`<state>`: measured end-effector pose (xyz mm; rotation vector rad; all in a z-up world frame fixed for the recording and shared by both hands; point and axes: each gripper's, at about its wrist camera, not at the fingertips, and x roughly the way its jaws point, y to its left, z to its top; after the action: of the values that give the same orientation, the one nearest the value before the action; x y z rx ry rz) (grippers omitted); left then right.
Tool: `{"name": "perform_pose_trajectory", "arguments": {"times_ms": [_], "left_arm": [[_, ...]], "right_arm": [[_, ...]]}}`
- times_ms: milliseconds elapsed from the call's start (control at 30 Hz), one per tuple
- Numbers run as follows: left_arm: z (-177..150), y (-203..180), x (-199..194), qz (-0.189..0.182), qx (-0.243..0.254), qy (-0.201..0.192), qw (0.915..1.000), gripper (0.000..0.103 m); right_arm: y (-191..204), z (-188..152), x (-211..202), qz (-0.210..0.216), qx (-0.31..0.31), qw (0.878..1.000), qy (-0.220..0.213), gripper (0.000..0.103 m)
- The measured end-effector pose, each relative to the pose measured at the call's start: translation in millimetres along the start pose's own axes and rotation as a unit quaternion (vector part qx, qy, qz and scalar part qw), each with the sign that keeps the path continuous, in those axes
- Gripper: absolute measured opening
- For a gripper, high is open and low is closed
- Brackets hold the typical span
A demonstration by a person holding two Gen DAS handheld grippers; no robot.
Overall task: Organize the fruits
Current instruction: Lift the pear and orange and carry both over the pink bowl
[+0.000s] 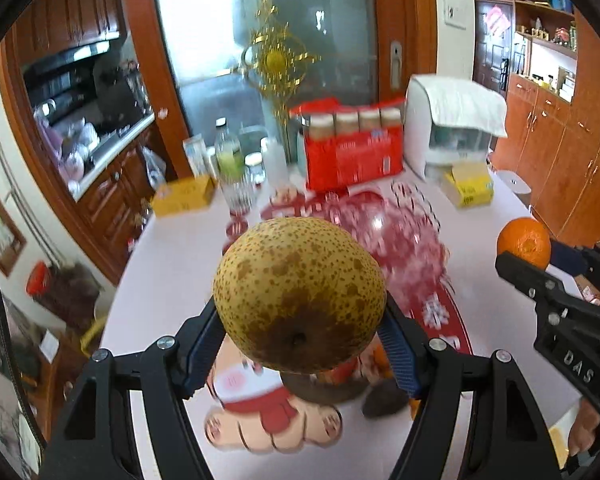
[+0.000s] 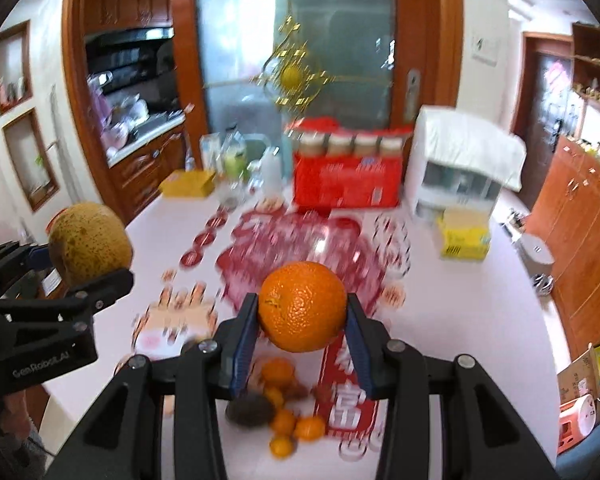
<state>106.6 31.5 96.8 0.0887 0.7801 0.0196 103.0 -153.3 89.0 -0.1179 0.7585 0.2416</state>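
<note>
My left gripper [image 1: 300, 332] is shut on a brown speckled pear [image 1: 298, 296] and holds it above the table; it also shows at the left of the right wrist view, where the pear [image 2: 90, 242] sits in its jaws. My right gripper [image 2: 302, 330] is shut on a large orange [image 2: 302, 306], held above the table; the orange [image 1: 524, 242] also shows at the right of the left wrist view. Below on the white table lie several small oranges [image 2: 278, 372] and a dark avocado [image 2: 250, 410].
A red patterned tray [image 2: 320, 248] lies mid-table. At the back stand a red box of jars [image 2: 348, 172], bottles and glasses [image 2: 236, 168], a yellow box [image 2: 188, 184], a white appliance [image 2: 460, 168] and a yellow tissue pack [image 2: 464, 236]. Wooden cabinets stand to the right.
</note>
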Motion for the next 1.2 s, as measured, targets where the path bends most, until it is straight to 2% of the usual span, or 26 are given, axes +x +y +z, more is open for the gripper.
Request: {"name": "perform_pose_trajectory", "arguments": {"times_ms": [233, 367, 600, 800, 933, 1000, 1100, 1200], "left_arm": [[41.3, 11.8, 44.1, -0.008, 0.009, -0.027, 0.9996, 0.071], [51.3, 19.6, 104.5, -0.021, -0.011, 0.0, 0.9997, 0.071], [32.3, 17.4, 210.3, -0.039, -0.024, 0.08, 0.9957, 0.071], [11.0, -11.4, 277.5, -0.059, 0.011, 0.122, 0.9907, 0.071], [4.1, -27.7, 302.3, -0.07, 0.034, 0.131, 0.9883, 0.071], [3.7, -34.6, 306.9, -0.068, 0.051, 0.123, 0.9888, 0.071], [2.3, -39.5, 315.2, -0.086, 0.049, 0.132, 0.9863, 0.071], [-1.5, -47.0, 322.6, -0.091, 0.06, 0.135, 0.9848, 0.071]], "right_arm": [[-5.9, 41.4, 48.9, -0.025, 0.035, 0.999, -0.015, 0.042], [-14.5, 46.8, 98.2, -0.04, 0.056, 0.998, 0.008, 0.042], [-24.4, 18.1, 194.5, -0.033, 0.094, 0.989, 0.106, 0.042], [-23.1, -15.7, 249.6, -0.029, 0.093, 0.98, 0.175, 0.042], [-25.7, -27.7, 271.0, -0.032, 0.086, 0.976, 0.2, 0.043], [-25.7, -30.4, 277.8, -0.035, 0.078, 0.975, 0.204, 0.043], [-24.8, -34.0, 287.2, -0.042, 0.067, 0.975, 0.209, 0.043], [-27.0, -38.1, 293.4, -0.063, 0.052, 0.974, 0.213, 0.044]]}}
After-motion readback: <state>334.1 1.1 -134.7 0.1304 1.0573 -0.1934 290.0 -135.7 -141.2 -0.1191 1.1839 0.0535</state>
